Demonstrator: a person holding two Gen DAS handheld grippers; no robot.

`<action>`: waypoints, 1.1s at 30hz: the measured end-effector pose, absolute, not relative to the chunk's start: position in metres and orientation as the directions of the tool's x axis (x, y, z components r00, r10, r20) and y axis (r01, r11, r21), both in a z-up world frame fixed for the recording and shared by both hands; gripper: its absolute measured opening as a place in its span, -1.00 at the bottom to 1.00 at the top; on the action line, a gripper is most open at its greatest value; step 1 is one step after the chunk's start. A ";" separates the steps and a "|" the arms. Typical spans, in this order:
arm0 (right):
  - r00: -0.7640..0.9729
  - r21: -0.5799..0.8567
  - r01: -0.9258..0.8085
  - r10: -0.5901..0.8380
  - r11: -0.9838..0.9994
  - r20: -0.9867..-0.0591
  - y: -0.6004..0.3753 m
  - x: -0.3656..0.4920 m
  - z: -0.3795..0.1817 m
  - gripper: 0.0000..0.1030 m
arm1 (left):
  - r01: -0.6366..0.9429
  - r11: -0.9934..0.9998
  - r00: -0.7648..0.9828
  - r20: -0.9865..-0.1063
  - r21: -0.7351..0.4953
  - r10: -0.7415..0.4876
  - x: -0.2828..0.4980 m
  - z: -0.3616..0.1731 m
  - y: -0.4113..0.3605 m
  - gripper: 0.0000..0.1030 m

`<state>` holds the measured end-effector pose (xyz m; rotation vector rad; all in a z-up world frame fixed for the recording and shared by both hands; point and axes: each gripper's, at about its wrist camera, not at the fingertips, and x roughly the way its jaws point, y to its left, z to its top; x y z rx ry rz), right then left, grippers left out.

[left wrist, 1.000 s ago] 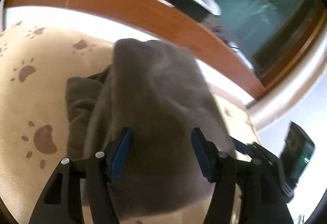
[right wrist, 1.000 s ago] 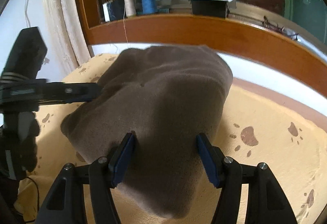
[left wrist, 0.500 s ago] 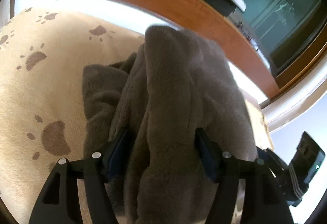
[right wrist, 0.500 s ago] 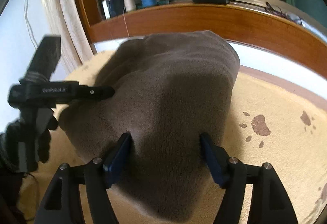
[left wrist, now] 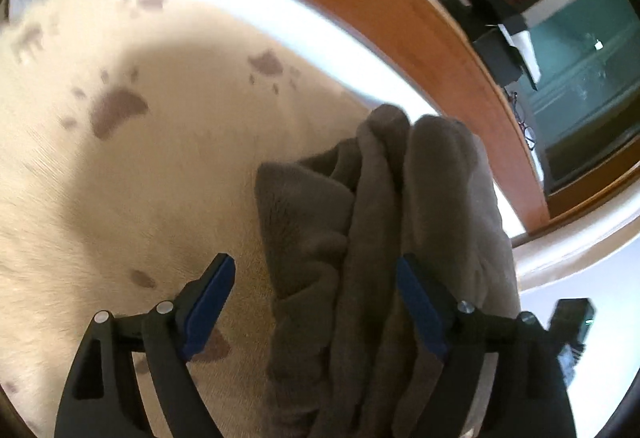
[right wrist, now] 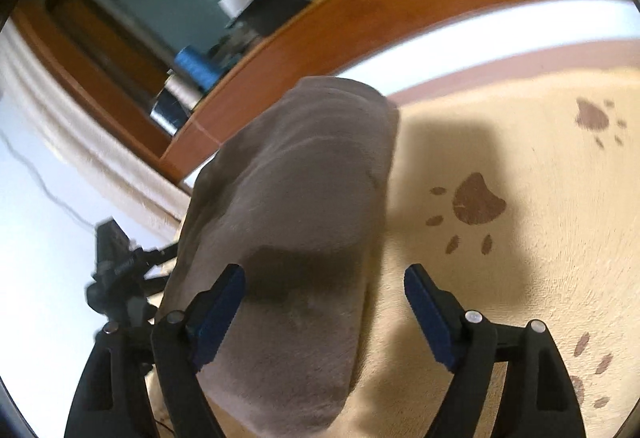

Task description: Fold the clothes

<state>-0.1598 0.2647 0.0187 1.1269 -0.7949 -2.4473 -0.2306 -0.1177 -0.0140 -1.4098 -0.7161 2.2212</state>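
Tool (right wrist: 324, 294) wide, garment (right wrist: 296, 206) left-of-centre.

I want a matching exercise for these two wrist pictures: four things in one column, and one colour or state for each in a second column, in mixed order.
Things:
1. garment
2. blanket
3. gripper pads
4. ledge

Colours or states:
a. blue
b. orange-brown wood
c. cream with brown paw prints
d. grey-brown, bunched in folds

Pairs: 1-d, 2-c, 3-a, 4-b

The left gripper and the right gripper are both open; their jaws have just been opening, with the garment between them.
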 end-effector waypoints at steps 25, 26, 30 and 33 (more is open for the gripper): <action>-0.515 0.837 -0.015 -0.713 -0.547 -0.475 0.286 -0.225 -0.020 0.74 | -0.328 -0.483 -0.174 -0.450 -0.812 0.876 -0.245 -0.005 -0.087 0.82; -0.501 0.844 -0.003 -0.730 -0.536 -0.466 0.282 -0.226 -0.020 0.74 | -0.332 -0.472 -0.170 -0.440 -0.817 0.882 -0.245 -0.004 -0.086 0.96; -0.460 0.841 0.049 -0.760 -0.539 -0.460 0.268 -0.227 -0.018 0.86 | -0.349 -0.413 -0.165 -0.379 -0.841 0.911 -0.245 0.002 -0.085 1.00; -0.449 0.825 0.078 -0.759 -0.559 -0.472 0.260 -0.227 -0.015 0.91 | -0.372 -0.401 -0.161 -0.367 -0.837 0.916 -0.245 0.007 -0.083 1.00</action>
